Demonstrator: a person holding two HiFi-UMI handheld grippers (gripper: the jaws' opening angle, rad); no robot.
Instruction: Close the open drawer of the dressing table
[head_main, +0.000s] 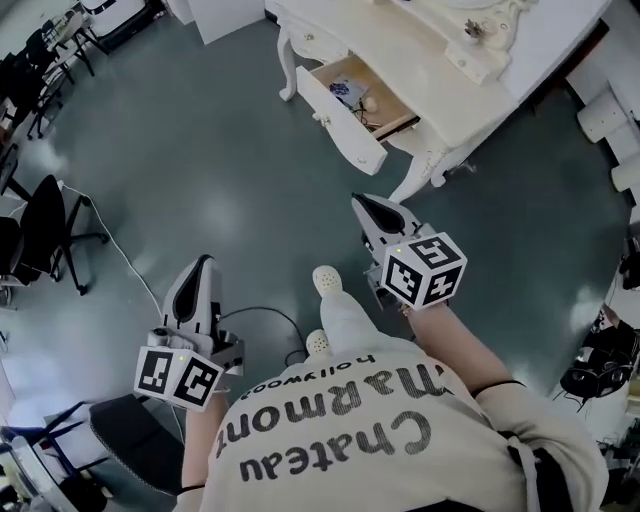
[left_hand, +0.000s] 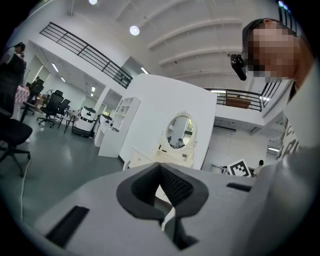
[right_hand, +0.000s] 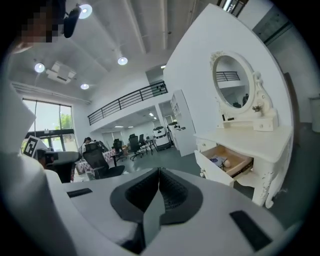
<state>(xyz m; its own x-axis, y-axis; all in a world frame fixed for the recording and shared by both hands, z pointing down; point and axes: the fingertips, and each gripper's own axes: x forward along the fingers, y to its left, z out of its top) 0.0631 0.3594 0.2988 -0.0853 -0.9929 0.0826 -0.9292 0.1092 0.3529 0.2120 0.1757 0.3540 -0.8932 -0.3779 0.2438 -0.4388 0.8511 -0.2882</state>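
The cream dressing table (head_main: 480, 45) stands at the top of the head view, and its drawer (head_main: 345, 103) is pulled out toward me with small items inside. My right gripper (head_main: 375, 212) is shut and empty, well short of the drawer front. My left gripper (head_main: 200, 268) hangs lower left, also shut with nothing in it. In the right gripper view the open drawer (right_hand: 225, 162) shows to the right of the jaws, under the oval mirror (right_hand: 234, 87). From the left gripper view, the dressing table (left_hand: 165, 150) stands far ahead.
Grey floor lies between me and the table. Black office chairs (head_main: 45, 225) stand at the left, and a cable (head_main: 250, 315) runs across the floor by my feet. White cabinets (head_main: 225, 15) are at the back. Dark gear (head_main: 595, 365) sits at the right edge.
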